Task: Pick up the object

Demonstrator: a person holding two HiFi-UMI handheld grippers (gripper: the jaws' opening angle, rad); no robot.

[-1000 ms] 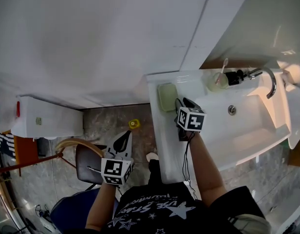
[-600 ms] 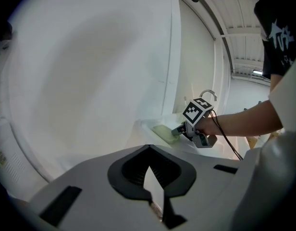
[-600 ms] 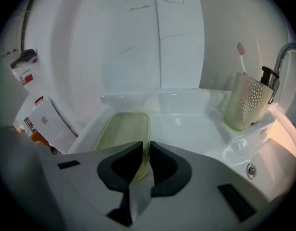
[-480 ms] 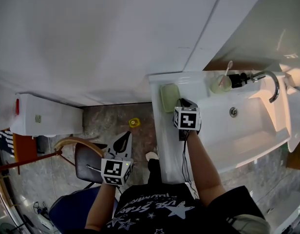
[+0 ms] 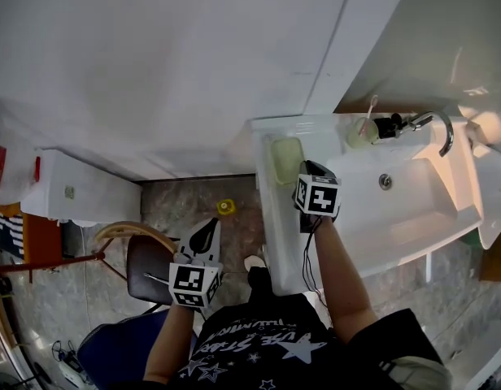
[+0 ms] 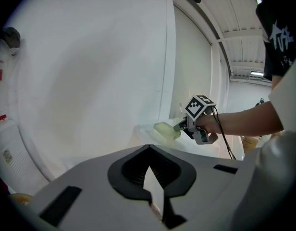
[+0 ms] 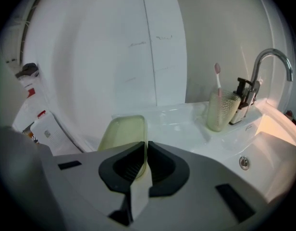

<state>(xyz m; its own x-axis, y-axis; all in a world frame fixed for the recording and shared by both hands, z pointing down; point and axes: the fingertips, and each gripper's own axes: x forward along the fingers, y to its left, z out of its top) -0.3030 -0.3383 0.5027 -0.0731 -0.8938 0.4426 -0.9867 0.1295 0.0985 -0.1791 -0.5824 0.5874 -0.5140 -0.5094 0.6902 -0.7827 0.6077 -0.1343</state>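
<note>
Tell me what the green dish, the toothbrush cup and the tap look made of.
The green dish looks like plastic: pale, slightly translucent green, smooth, with a thin moulded rim. The cup is probably translucent plastic or glass with a dotted texture; the look leaves it open. The tap appears to be metal with a polished chrome-like finish, judging by its bright reflections.

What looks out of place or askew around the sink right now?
Nothing stands out. The green tray sits on the sink ledge, its rim pinched by the right gripper; the toothbrush cup stands upright.
</note>
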